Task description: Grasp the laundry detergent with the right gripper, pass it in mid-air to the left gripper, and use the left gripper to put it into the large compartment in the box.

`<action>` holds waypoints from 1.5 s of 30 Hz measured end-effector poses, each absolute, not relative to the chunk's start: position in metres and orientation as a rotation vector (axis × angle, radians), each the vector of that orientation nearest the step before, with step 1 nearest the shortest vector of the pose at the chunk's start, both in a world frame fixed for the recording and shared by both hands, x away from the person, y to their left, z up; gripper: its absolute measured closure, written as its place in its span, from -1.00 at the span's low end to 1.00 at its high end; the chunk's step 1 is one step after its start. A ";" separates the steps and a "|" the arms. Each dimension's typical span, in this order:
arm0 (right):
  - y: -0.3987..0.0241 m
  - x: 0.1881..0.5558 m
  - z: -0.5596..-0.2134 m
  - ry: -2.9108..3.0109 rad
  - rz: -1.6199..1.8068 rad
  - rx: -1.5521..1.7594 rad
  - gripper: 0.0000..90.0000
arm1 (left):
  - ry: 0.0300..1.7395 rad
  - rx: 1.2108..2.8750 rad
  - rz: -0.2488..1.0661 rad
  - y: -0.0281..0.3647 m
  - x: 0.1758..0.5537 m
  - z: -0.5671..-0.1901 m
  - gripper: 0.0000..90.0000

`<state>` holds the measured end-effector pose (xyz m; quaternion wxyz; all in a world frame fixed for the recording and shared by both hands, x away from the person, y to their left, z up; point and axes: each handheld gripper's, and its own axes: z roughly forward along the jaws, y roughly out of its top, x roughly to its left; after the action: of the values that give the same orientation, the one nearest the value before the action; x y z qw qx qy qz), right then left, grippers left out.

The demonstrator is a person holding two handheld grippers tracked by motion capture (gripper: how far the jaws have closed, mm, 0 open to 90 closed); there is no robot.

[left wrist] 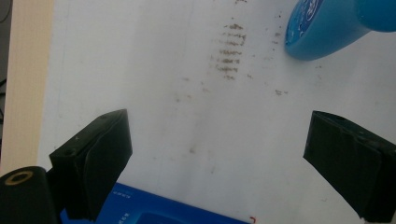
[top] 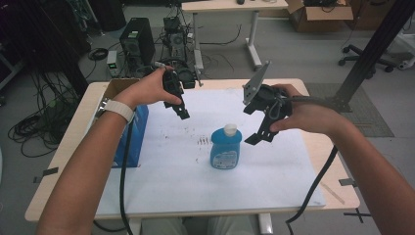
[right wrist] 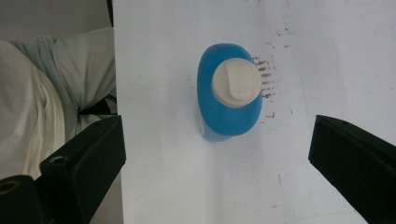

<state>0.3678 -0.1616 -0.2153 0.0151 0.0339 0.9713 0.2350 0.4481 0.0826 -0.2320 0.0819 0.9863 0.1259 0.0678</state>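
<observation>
A blue bottle [top: 225, 148] with a white cap [top: 230, 129] stands upright near the middle of the white sheet [top: 210, 186]. From above, the right gripper view shows the blue bottle [right wrist: 224, 112] and its cap [right wrist: 236, 83]. My right gripper [top: 264, 126] hangs open just right of the bottle and above it, with nothing between its jaws. My left gripper [top: 182, 110] is held open over the sheet, up and left of the bottle. The bottle's base [left wrist: 322, 28] shows at the top right of the left gripper view.
A blue box [top: 133, 137] lies at the sheet's left edge, with an open cardboard box [top: 115, 88] behind it. Brown smudges [top: 203, 141] mark the sheet left of the bottle. A black post [top: 369, 54] rises at the table's far right corner. Computers and cables lie on the floor beyond.
</observation>
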 end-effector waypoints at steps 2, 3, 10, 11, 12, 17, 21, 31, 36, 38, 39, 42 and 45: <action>-0.162 0.371 -0.218 3.019 0.726 0.088 -0.92 | 0.371 2.944 0.203 0.082 0.448 -0.232 -0.82; -0.163 0.372 -0.219 3.020 0.728 0.091 -0.91 | 0.371 2.945 0.202 0.082 0.448 -0.232 -0.82; -0.166 0.381 -0.228 3.021 0.754 0.107 -0.92 | 0.374 2.947 0.202 0.081 0.448 -0.232 -0.83; -0.166 0.382 -0.229 3.021 0.756 0.106 -0.92 | 0.377 2.946 0.202 0.082 0.448 -0.232 -0.83; -0.167 0.384 -0.231 3.012 0.753 0.091 -0.93 | 0.377 2.947 0.204 0.082 0.448 -0.232 -0.83; -0.169 0.388 -0.238 3.012 0.783 0.087 -0.93 | 0.381 2.942 0.206 0.083 0.448 -0.231 -0.83; -0.170 0.392 -0.243 3.005 0.809 0.084 -0.93 | 0.379 2.945 0.207 0.083 0.449 -0.232 -0.83; -0.169 0.396 -0.258 3.031 0.832 0.090 -0.94 | 0.384 2.940 0.205 0.083 0.448 -0.232 -0.82; -0.169 0.396 -0.265 3.036 0.837 0.084 -0.94 | 0.385 2.939 0.206 0.082 0.449 -0.233 -0.82; -0.169 0.396 -0.267 3.038 0.847 0.088 -0.94 | 0.381 2.937 0.206 0.082 0.449 -0.233 -0.82; -0.170 0.396 -0.269 3.038 0.847 0.091 -0.94 | 0.382 2.936 0.206 0.082 0.449 -0.233 -0.82; -0.170 0.396 -0.273 3.037 0.856 0.090 -0.94 | 0.379 2.938 0.205 0.081 0.449 -0.234 -0.82; -0.170 0.396 -0.278 3.027 0.872 0.094 -0.94 | 0.378 2.939 0.202 0.080 0.449 -0.235 -0.82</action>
<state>0.3957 -0.1695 -0.2780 -0.0049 0.0299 0.9605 0.2766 0.4493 0.0798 -0.2347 0.0856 0.9859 0.1267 0.0679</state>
